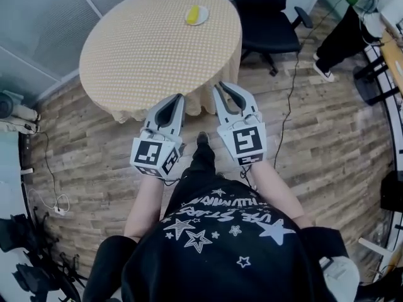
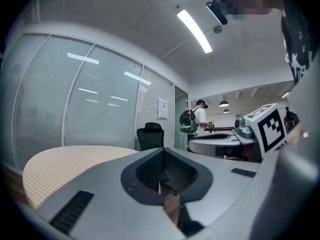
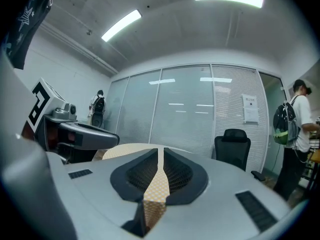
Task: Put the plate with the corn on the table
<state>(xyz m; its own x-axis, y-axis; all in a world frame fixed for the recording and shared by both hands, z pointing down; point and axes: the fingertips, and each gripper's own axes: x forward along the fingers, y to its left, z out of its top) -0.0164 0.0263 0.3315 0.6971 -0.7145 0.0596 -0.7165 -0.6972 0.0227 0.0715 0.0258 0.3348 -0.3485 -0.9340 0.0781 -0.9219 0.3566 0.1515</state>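
Left gripper (image 1: 179, 97): I held it out in front of me, tips at the near edge of the bench (image 1: 145, 49); fingers (image 2: 95, 189) clenched against each other, nothing between them
Right gripper (image 1: 218, 85): I held it just beside the left one, not touching it, also aimed at the bench; fingers (image 3: 85, 189) clenched to a thin slit, only the checked bench top showing through it, nothing held
Plate (image 1: 197, 16): sat on the far side of the bench, well apart from both grippers
Corn (image 1: 193, 13): yellow, lay on the plate
Bench: round, yellow-checked top
Office chair (image 1: 271, 24): black, stood just beyond the bench, to the right
Floor (image 1: 327, 137): wood planks, a cable ran across it
Person (image 1: 340, 39): stood far right, past the chair; wore a backpack
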